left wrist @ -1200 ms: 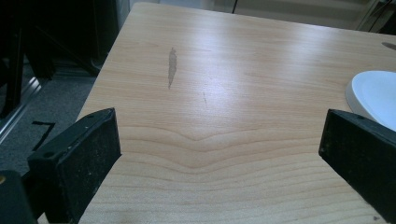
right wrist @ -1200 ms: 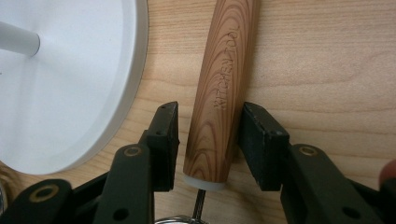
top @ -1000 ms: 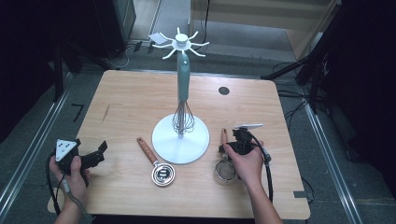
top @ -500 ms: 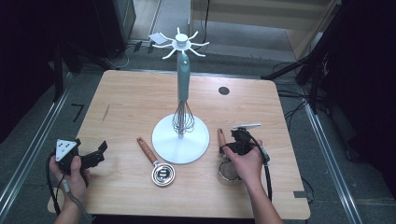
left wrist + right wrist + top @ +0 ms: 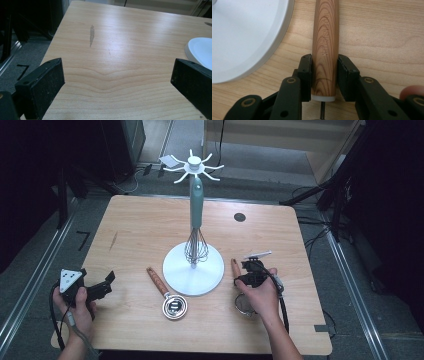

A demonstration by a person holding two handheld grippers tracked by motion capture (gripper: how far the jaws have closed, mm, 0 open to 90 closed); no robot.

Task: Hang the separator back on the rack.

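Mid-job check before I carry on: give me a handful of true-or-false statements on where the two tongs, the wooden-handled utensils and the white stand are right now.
1. The right tongs are closed on a wooden handle. True.
2. The left tongs hold the whisk. False: their jaws stand wide apart over bare table, with nothing between them.
3. A whisk hangs on the white stand. True.
4. The other wooden-handled utensil lies on top of the stand's base. False: it lies on the table beside the base, in front and to its left in the high view.
5. The handle in the right tongs stands upright. False: it lies flat on the table beside the stand's base.
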